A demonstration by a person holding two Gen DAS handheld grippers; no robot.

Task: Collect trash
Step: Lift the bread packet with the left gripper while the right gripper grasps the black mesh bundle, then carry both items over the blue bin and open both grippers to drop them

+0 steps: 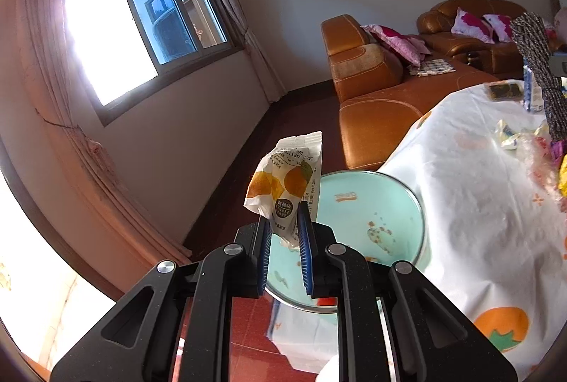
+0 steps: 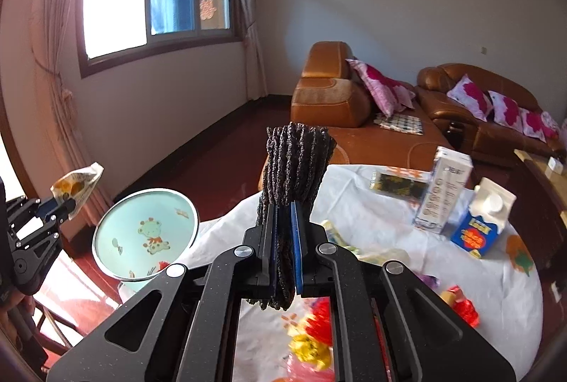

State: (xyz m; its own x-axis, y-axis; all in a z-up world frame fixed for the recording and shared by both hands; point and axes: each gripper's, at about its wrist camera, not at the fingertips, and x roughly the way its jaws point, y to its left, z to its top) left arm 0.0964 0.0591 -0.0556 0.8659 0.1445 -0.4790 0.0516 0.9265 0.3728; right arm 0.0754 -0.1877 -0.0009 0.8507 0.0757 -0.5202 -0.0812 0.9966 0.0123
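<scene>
In the left wrist view the left gripper (image 1: 285, 229) pinches a wrapper (image 1: 285, 183) upright, just short of the bin (image 1: 372, 201) ahead and below, while the right wrist view shows the right gripper (image 2: 283, 240) clamped on a dark cloth (image 2: 296, 166) over the table (image 2: 372, 226), bin (image 2: 145, 233) off to its left, so the left's way closer.

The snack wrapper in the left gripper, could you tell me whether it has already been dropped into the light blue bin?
No, the left gripper holds the snack wrapper pinched upright above the light blue bin.
</scene>
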